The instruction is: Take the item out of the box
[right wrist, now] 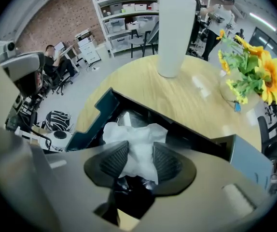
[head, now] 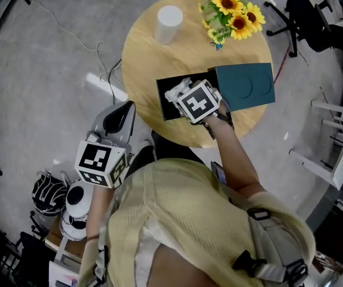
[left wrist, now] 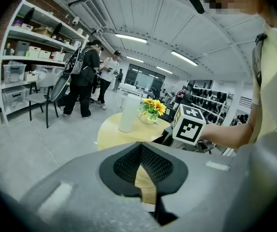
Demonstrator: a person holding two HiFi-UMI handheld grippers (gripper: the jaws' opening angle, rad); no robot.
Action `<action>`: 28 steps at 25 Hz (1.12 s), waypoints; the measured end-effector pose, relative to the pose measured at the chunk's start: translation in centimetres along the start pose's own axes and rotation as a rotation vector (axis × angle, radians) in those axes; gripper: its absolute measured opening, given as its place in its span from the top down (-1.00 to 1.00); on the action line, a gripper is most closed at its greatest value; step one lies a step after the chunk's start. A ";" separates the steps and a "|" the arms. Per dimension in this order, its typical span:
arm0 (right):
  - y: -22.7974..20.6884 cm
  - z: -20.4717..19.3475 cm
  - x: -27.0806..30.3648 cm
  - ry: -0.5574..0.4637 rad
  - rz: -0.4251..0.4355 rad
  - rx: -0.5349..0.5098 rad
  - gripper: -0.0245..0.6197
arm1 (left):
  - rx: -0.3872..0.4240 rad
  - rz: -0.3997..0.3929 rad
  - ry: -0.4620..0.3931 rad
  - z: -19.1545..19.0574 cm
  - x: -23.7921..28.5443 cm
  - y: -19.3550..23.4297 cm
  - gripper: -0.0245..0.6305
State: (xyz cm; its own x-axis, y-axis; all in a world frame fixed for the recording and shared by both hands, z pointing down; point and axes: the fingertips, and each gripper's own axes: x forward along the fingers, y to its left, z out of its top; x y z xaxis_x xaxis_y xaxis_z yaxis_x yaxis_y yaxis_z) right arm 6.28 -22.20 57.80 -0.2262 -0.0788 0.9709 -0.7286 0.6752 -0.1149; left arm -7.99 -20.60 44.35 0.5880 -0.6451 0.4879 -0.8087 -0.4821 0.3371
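A dark teal box [head: 164,95] lies open near the front edge of the round wooden table [head: 150,58]. Its lid [head: 245,86] rests beside it on the right. Crumpled white paper wrapping [right wrist: 136,138] bulges out of the box [right wrist: 97,116], with something black and glossy under it. My right gripper [right wrist: 139,159] points steeply down into the box, its pads closed against both sides of the white paper [head: 177,90]. My left gripper [head: 123,109] hangs off the table's left side, shut and empty; in its own view the left gripper [left wrist: 141,154] faces the table [left wrist: 114,134].
A white cylinder [head: 168,24] and a bunch of sunflowers [head: 231,14] stand at the table's far side. A helmet [head: 49,191] and a white appliance [head: 76,203] lie on the floor at left. An office chair [head: 306,11] stands at the upper right. People [left wrist: 83,81] stand by shelves.
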 end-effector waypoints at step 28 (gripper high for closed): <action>1.7 1.5 -5.1 -0.238 0.007 -0.090 0.60 | -0.118 -0.059 -0.104 2.1 0.4 -0.1 0.93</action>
State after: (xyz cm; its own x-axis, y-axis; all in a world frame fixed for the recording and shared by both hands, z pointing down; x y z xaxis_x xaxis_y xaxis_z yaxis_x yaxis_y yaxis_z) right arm 5.21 -21.79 52.33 -0.3844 -0.2372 0.8922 -0.6686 0.7379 -0.0919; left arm -7.65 -22.02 42.85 0.6280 -0.6785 0.3811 -0.7657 -0.4516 0.4579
